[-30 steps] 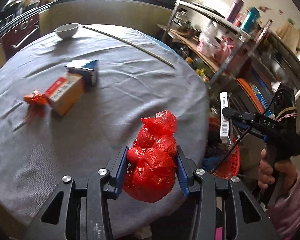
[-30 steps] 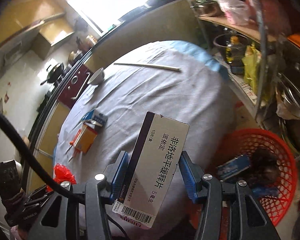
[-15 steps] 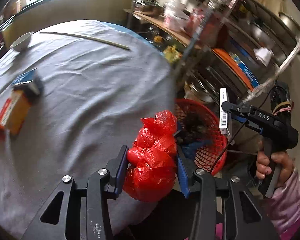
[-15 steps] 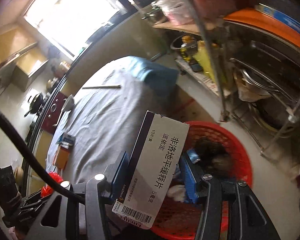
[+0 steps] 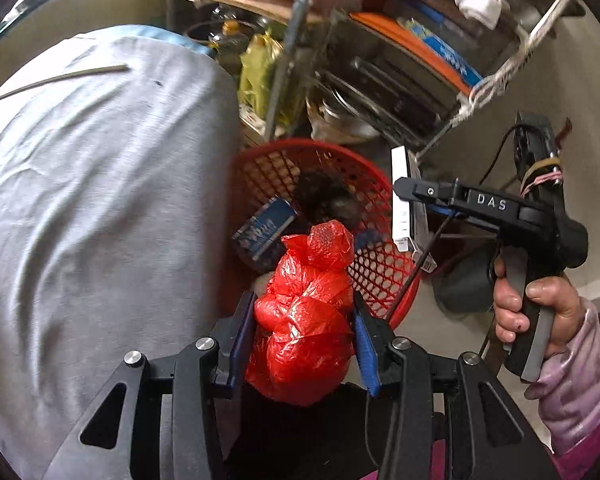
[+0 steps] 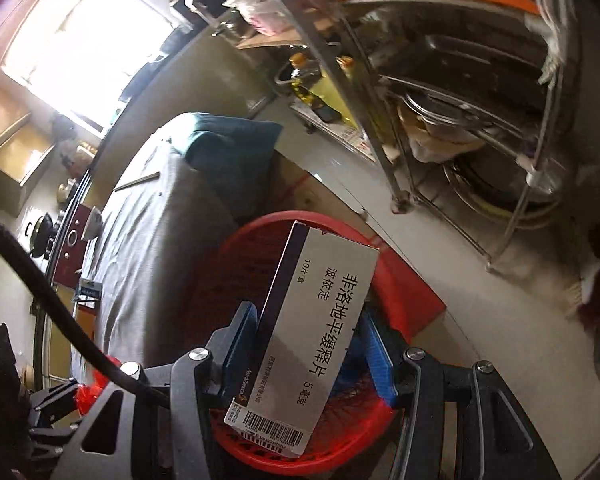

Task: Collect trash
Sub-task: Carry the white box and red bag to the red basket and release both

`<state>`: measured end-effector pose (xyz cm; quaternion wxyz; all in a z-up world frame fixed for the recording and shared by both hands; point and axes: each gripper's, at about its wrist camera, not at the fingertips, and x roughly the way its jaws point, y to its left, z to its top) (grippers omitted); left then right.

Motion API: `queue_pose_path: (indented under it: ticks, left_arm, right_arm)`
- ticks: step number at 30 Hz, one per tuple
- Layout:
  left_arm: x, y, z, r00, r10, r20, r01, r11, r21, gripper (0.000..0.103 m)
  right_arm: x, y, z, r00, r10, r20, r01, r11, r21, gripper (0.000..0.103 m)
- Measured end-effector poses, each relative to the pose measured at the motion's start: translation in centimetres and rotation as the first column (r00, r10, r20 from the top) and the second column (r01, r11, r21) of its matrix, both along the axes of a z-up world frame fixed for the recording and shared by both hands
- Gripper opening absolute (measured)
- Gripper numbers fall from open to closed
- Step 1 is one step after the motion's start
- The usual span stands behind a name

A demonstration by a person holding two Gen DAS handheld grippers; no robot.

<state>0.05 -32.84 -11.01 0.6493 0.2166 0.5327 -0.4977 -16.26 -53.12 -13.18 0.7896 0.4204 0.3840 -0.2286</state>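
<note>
Left wrist view is showing the left hand-held gripper (image 5: pixel 304 332) clamping a knotted red plastic bag (image 5: pixel 306 320) between its blue pads, jaws nearly closed on it, the bag hanging above the near rim of the red mesh basket (image 5: pixel 380 268) on the floor beside the grey-clothed bench (image 5: pixel 100 200). Only this view is giving the basket's contents: a blue packet (image 5: pixel 266 226) and a dark clump (image 5: pixel 328 200), plus the person's hand (image 5: pixel 536 312) in a pink sleeve squeezing the right hand-held gripper (image 5: pixel 410 194), with the white medicine box (image 5: pixel 402 200) seen edge-on. Right wrist view is showing what the other is missing: the box face (image 6: pixel 316 340) with printed text and barcode, pinched by its narrow sides in partly open jaws of the right hand-held gripper (image 6: pixel 312 344), directly over the basket (image 6: pixel 404 300); also the window and the metal rack's (image 6: pixel 460 100) pans. Box long axis is running along the fingers, barcode end toward the camera, far end tilting away toward the basket's far rim. Bag is elongated too, knot end pointing away from the camera toward the basket. Versus a second ago, both grippers are now swung off the bench to the basket and angled further down; grips are looking unchanged.
</note>
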Motion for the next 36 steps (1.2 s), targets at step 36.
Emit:
queue_pose_path:
  ticks: [36]
  left_arm:
    - [4.7, 9.9, 4.2, 0.945, 0.312, 0.095, -0.304, 0.948, -0.095, 0.069]
  right_arm:
    - [3.5, 3.7, 1.7, 0.995, 0.079, 0.059, -0.082, 0.996, 0.043, 0.058]
